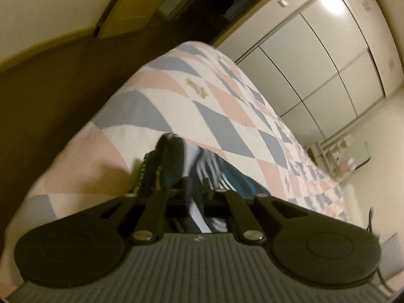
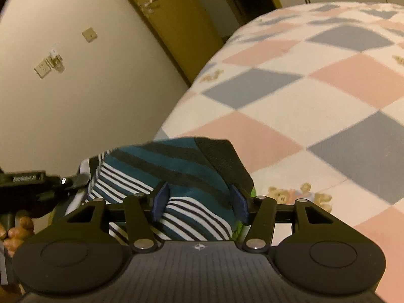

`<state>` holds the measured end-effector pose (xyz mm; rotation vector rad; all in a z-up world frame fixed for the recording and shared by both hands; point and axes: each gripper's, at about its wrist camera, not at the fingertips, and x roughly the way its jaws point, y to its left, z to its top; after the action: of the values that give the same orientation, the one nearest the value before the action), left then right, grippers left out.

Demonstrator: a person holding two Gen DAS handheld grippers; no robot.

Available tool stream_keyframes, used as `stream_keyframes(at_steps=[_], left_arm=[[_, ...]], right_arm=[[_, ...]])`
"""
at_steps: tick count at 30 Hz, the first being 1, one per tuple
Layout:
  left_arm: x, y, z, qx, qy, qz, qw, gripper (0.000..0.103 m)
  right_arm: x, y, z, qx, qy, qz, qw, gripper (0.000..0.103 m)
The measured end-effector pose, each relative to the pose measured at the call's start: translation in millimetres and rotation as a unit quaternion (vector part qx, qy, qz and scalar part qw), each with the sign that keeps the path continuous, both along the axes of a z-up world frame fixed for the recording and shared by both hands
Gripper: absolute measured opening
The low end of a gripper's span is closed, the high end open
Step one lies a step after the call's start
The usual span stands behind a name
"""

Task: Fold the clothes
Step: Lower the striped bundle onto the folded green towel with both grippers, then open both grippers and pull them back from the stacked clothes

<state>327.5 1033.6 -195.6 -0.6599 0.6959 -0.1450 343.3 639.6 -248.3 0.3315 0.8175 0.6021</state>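
Note:
A garment striped in teal, black and white, with a black ribbed end, is bunched up just above a checked quilt. My right gripper is shut on the bundle, its blue pads pressing in from both sides. A lime-green edge peeks out under the bundle. In the left wrist view the same garment runs between the fingers of my left gripper, which is shut on its striped cloth beside a black fold. The left gripper also shows at the bundle's left end.
The bed's quilt has pink, blue and white squares and drops off at the left edge toward a dark floor. White wardrobe doors stand behind it, with a small shelf. A wooden door and wall sockets are nearby. A person's hand holds the left tool.

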Motion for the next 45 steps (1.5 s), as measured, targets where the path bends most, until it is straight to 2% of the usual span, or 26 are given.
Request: stream_keyframes(at_steps=[3,8,11,12,14,17,21,22,26,29,32,36,38,40,45], left_arm=[[-30.9,-12.0,19.5,0.036,-0.015,-0.006,0.9992,0.012],[-77.8,-26.7,18.9,0.059,-0.021,-0.002,0.9980,0.012],[-94.9,-34.6,-1.6,0.066,-0.008,0.000,0.9978,0.012],[-98.7,-37.8,-9.1,0.076,-0.004,0.004,0.9971,0.011],[-101.9,-37.6,-22.3,0.072,0.004,0.011,0.9973,0.008],[-100.3,-37.6,-26.0,0.072,0.001,0.028,0.9970,0.005],[-103.3,-46.3,-6.1,0.090,-0.001,0.040,0.9951,0.005],[-106.0,-49.7,0.8,0.096,-0.007,0.042,0.9945,0.007],[-117.2,-63.1,15.1,0.116,-0.028,0.038,0.9921,0.012],[-117.0,-70.2,-1.7,0.138,0.002,0.039,0.9897,0.011],[-120.5,-70.8,-10.3,0.140,0.008,0.056,0.9885,0.012],[-124.7,-80.0,2.1,0.145,0.017,0.080,0.9861,0.012],[-126.9,-86.0,10.5,0.150,0.026,0.092,0.9841,0.018],[-131.8,-94.0,20.0,0.160,0.046,0.109,0.9800,0.026],[-156.2,-128.3,39.9,0.161,0.098,0.168,0.9675,0.033]], right_arm=[[-21.1,-10.3,29.7,0.012,-0.034,0.020,0.999,0.053],[-72.6,-14.5,61.0,0.019,-0.074,0.097,0.992,0.053],[-102.9,-5.5,57.4,-0.003,-0.090,0.143,0.986,0.053],[-111.8,-0.5,50.3,-0.025,-0.095,0.158,0.983,0.053],[-126.1,8.4,36.2,-0.068,-0.103,0.182,0.976,0.053],[-127.1,14.4,18.2,-0.107,-0.097,0.186,0.972,0.054],[-123.6,15.9,28.2,-0.098,-0.093,0.187,0.973,0.054],[-122.9,14.0,33.9,-0.091,-0.093,0.183,0.975,0.054],[-124.0,-0.9,57.0,-0.062,-0.117,0.153,0.979,0.053],[-123.9,-1.1,55.1,-0.063,-0.121,0.161,0.978,0.053],[-122.8,11.1,35.3,-0.100,-0.107,0.183,0.972,0.053],[-119.4,13.6,33.4,-0.101,-0.104,0.193,0.970,0.053],[-119.0,7.9,41.3,-0.088,-0.099,0.190,0.973,0.053],[-122.3,-1.2,51.7,-0.069,-0.096,0.181,0.976,0.053],[-134.7,-23.0,68.2,-0.043,-0.081,0.173,0.981,0.063]])
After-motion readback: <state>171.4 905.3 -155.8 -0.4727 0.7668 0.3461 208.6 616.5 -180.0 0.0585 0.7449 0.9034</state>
